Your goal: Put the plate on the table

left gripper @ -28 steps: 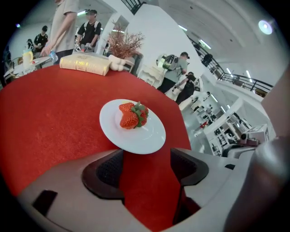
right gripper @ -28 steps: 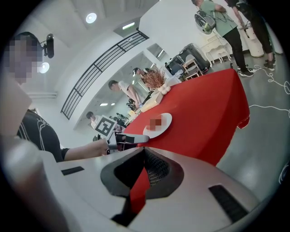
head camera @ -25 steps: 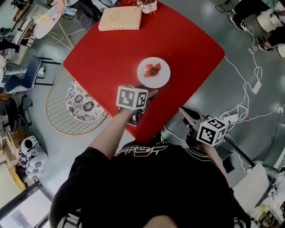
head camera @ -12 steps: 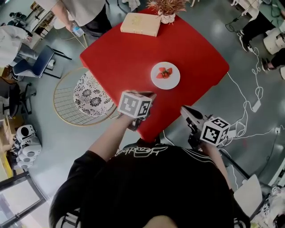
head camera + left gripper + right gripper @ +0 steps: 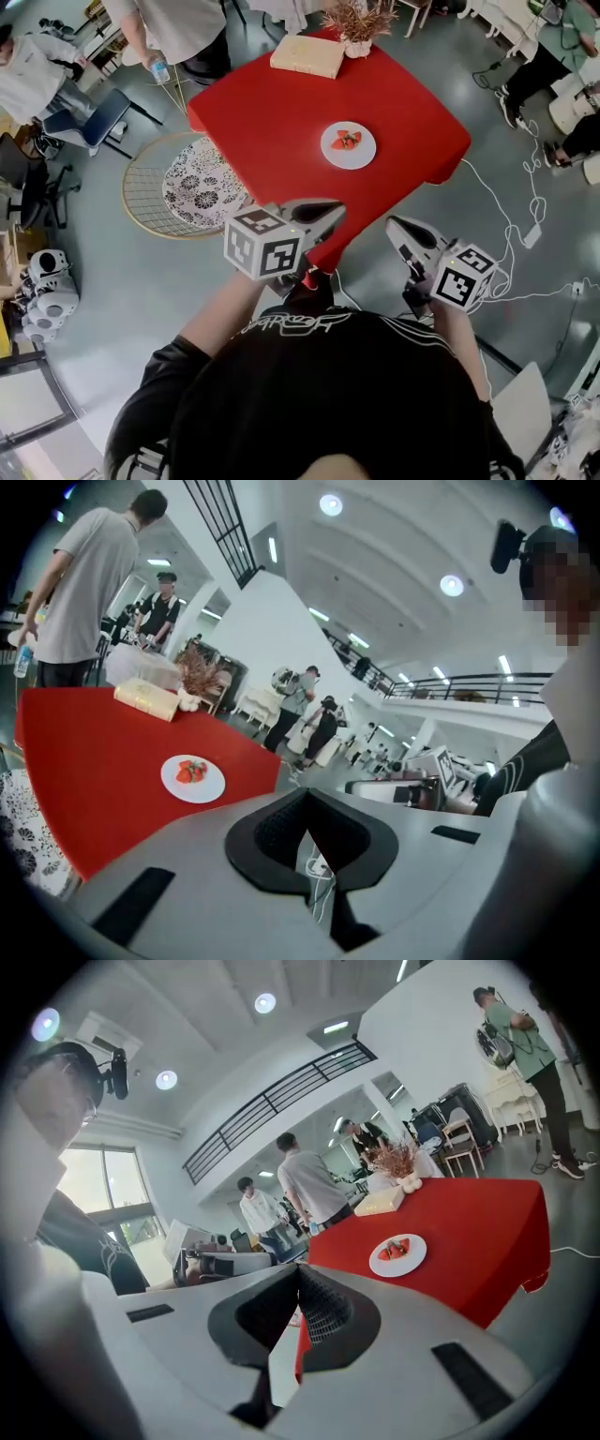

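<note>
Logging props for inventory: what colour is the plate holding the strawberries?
White; the plate shows best in the head view.

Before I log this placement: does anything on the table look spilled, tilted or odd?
Nothing stands out. The plate lies flat on the red table, strawberries on it, nothing spilled. Left gripper and right gripper are shut, empty.

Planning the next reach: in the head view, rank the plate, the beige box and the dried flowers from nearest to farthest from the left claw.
1. Plate, mid-table, nearest the left claw.
2. Beige box, far edge.
3. Dried flowers, far corner.
</note>
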Motion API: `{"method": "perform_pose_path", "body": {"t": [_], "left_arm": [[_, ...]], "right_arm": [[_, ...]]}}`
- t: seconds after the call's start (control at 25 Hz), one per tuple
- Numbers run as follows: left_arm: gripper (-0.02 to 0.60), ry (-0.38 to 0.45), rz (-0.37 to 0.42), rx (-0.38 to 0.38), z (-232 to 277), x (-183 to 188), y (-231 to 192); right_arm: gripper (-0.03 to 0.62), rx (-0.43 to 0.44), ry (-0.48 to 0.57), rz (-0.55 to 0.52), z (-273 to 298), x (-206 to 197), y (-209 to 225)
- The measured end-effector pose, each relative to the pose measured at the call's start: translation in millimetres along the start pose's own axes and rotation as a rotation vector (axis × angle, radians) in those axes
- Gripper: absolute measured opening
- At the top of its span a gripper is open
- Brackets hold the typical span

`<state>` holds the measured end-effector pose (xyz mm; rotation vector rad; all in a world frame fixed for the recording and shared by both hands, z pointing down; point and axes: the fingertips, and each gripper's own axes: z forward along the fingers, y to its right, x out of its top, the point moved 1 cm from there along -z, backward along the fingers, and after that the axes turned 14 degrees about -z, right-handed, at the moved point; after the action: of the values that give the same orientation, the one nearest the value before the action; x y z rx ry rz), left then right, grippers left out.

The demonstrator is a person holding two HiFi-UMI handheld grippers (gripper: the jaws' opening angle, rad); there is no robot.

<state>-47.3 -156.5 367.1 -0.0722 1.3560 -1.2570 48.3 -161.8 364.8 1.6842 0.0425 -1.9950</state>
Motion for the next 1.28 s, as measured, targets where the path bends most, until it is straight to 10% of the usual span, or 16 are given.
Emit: {"method": "perform_pose_path", "body": {"t": [0.44,1.28], "left_arm": [[0.006,0.093,0.024,-0.054,-55,-84,108],[0.006,0.175,0.021,-0.013,-93,-118,138]], "right_arm": [[0.008,0.032,0.018,-0.071,-85,-36,-91],[0.008,0.057,0.06,-0.107,-115,-43,-134]]}}
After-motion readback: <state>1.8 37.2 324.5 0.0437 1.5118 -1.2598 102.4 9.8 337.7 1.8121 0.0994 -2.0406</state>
